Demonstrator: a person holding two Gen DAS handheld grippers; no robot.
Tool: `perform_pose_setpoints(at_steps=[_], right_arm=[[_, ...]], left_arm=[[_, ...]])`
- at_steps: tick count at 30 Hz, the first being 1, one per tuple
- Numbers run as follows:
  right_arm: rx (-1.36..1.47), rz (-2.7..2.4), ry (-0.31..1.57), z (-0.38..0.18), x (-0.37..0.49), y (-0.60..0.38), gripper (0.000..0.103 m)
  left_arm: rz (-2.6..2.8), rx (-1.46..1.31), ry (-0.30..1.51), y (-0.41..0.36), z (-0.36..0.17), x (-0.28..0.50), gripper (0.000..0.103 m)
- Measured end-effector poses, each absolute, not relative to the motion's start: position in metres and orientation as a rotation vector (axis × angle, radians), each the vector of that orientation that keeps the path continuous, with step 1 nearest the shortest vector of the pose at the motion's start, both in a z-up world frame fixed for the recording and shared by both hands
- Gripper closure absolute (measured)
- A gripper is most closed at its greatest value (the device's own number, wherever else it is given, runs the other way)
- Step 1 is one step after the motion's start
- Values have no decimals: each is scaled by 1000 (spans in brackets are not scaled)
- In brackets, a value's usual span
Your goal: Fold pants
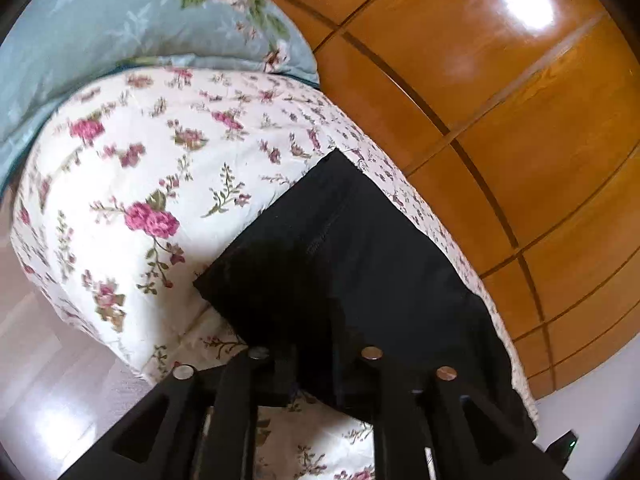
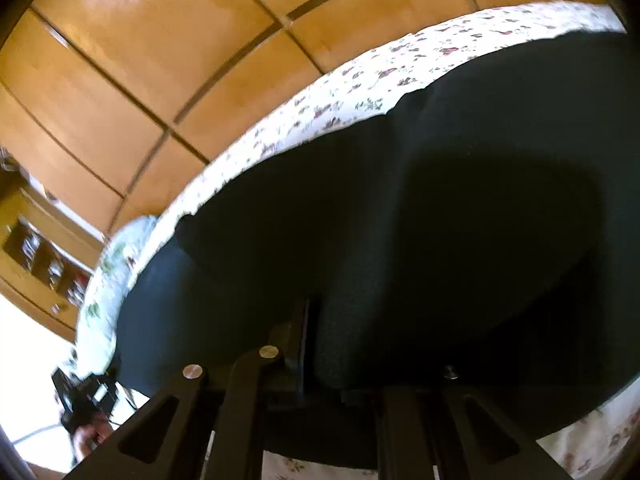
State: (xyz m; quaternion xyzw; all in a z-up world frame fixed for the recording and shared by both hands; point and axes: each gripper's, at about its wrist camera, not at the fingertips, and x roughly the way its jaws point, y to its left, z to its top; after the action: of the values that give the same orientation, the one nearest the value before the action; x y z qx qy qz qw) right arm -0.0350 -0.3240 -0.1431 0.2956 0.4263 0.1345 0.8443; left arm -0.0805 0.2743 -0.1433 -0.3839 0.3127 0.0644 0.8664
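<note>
Black pants [image 1: 360,264] lie flat on floral bedding [image 1: 140,168], both tongs' state unclear.

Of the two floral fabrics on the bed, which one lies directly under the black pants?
The white quilt with pink roses lies under the pants. The pale blue pillow lies beyond, not touching them.

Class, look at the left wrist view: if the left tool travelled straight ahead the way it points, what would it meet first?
Most likely the black pants, which lie right at the left tool. The floral bedcover lies beyond them; depth is hard to judge.
</note>
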Motion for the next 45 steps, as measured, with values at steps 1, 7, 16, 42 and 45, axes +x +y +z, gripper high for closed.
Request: perform_pose_setpoints(at_steps=[1, 7, 16, 42, 45], right_arm=[[632, 299, 900, -142, -34, -324, 79], [646, 239, 814, -128, -39, -357, 65], [738, -17, 693, -128, -37, -478, 63], [883, -307, 656, -142, -98, -573, 94], [883, -312, 638, -142, -99, -573, 95]], left_arm=[[149, -789, 649, 274, -140, -84, 84], [282, -729, 503, 273, -102, -109, 84], [34, -542, 542, 193, -70, -59, 81], [-212, -372, 791, 97, -114, -26, 78], [-214, -357, 795, 94, -114, -24, 78]])
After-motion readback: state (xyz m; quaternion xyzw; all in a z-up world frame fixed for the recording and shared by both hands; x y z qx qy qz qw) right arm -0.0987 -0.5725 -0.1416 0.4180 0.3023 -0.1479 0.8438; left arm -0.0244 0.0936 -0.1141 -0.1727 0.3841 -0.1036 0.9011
